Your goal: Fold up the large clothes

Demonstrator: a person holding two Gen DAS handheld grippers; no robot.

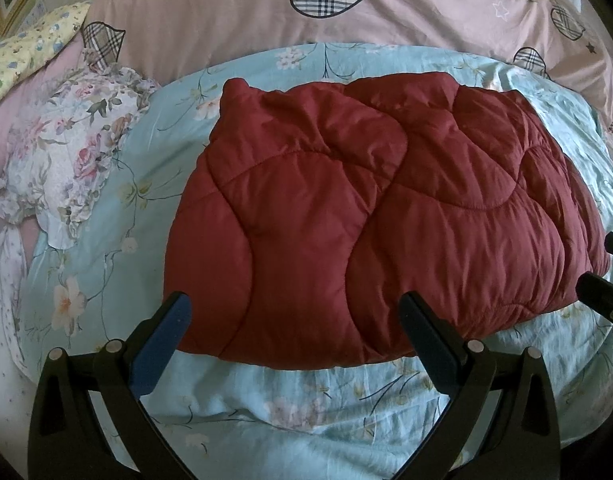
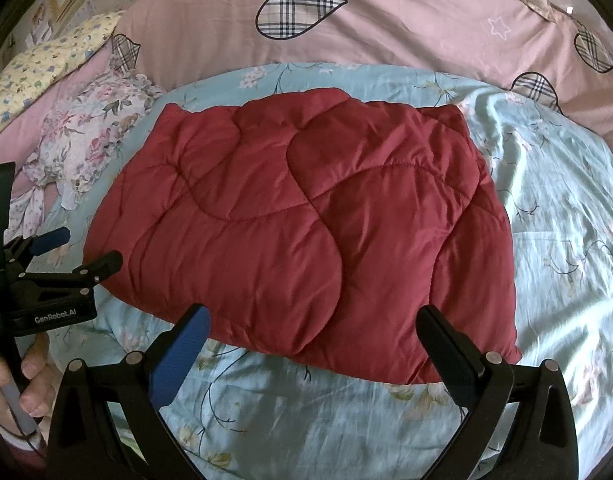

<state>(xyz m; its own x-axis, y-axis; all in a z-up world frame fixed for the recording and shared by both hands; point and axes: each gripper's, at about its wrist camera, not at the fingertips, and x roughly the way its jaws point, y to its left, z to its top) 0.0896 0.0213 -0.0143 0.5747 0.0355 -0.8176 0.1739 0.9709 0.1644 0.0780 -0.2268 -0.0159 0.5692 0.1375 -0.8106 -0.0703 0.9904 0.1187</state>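
Observation:
A dark red quilted padded garment [image 1: 378, 216] lies folded into a thick rectangle on the light blue floral sheet [image 1: 266, 404]; it also shows in the right wrist view [image 2: 306, 232]. My left gripper [image 1: 294, 312] is open and empty, hovering over the garment's near edge. My right gripper [image 2: 314, 320] is open and empty over the near edge, further right. The left gripper also shows at the left of the right wrist view [image 2: 86, 246], beside the garment's left corner, held by a hand. The right gripper's fingertips [image 1: 598, 288] show at the right edge of the left wrist view.
A pink quilt with plaid hearts [image 1: 346, 20] lies bunched behind the garment. A floral garment [image 1: 78, 152] lies at the left, and a yellow patterned pillow [image 1: 30, 52] lies at the far left.

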